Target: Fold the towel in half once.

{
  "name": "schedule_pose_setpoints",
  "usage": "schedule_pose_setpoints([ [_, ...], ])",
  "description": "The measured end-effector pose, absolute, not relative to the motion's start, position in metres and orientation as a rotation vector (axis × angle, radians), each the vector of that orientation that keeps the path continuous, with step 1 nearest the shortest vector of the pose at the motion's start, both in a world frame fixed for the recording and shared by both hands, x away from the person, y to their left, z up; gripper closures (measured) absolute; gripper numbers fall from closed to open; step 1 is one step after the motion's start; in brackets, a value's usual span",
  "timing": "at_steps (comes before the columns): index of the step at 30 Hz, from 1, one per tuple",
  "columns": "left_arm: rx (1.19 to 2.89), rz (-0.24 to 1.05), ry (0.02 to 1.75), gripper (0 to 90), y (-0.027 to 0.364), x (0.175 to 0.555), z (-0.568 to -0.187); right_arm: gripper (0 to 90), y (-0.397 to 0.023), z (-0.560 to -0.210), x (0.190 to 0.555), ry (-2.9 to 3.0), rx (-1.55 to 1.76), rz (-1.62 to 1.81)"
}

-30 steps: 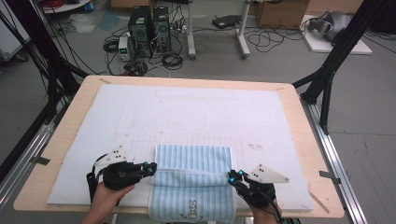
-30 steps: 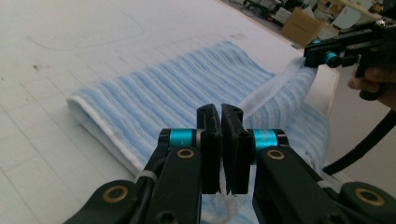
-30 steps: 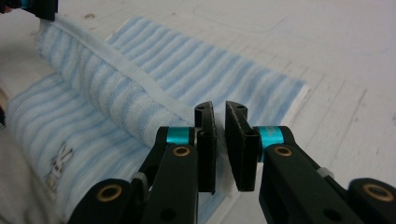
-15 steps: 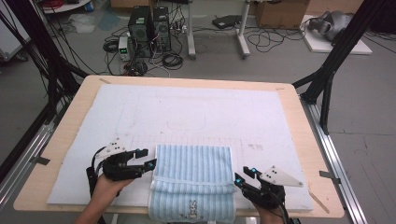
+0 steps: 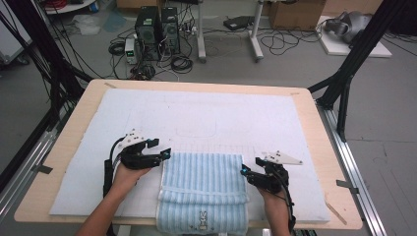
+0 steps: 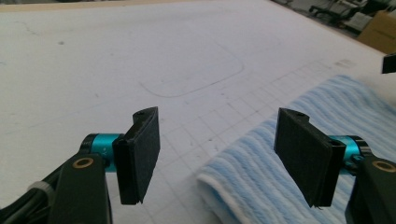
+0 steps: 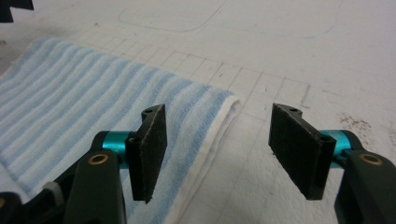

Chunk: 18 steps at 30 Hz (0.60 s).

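Observation:
A folded blue-and-white striped towel (image 5: 204,189) lies on the near part of the white mat, with a small rabbit mark on its front edge. My left gripper (image 5: 161,148) hovers at the towel's far left corner. Its jaws have just been opening and stand open, with that corner (image 6: 247,182) lying on the mat below the gap (image 6: 218,140). My right gripper (image 5: 251,167) sits by the towel's right edge near the far right corner. Its jaws have also just been opening and are open (image 7: 217,140). The towel's white hem (image 7: 70,93) lies under its left pad (image 7: 149,149), untouched.
The white mat (image 5: 206,108) with faint grid lines and a drawn rounded outline (image 5: 196,130) covers a wooden table (image 5: 64,147). Black frame posts (image 5: 349,73) stand at the table's sides. Computers and cables (image 5: 157,34) lie on the floor beyond.
Both grippers have opened and let go of the towel's folded layer. Both have slid away from the person along the towel's sides, toward its far corners.

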<state>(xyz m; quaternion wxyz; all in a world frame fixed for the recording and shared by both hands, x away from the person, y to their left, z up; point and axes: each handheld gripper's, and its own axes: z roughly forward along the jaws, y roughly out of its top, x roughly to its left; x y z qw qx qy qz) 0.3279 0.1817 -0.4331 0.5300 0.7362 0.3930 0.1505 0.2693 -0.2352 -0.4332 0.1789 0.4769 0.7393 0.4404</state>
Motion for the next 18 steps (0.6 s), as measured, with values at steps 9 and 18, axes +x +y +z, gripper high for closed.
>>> schedule_pose_setpoints([
  [9, 1.883, 0.358, 1.032, 24.2, 0.162, 0.344, -0.447, 29.3, -0.212, -0.439, 0.297, 2.199, 1.385, 1.12],
  [18, 2.012, 0.403, 1.08, 38.4, 0.151, 0.349, -0.449, 36.0, -0.202, -0.44, 0.31, 2.226, 1.409, 1.018],
])
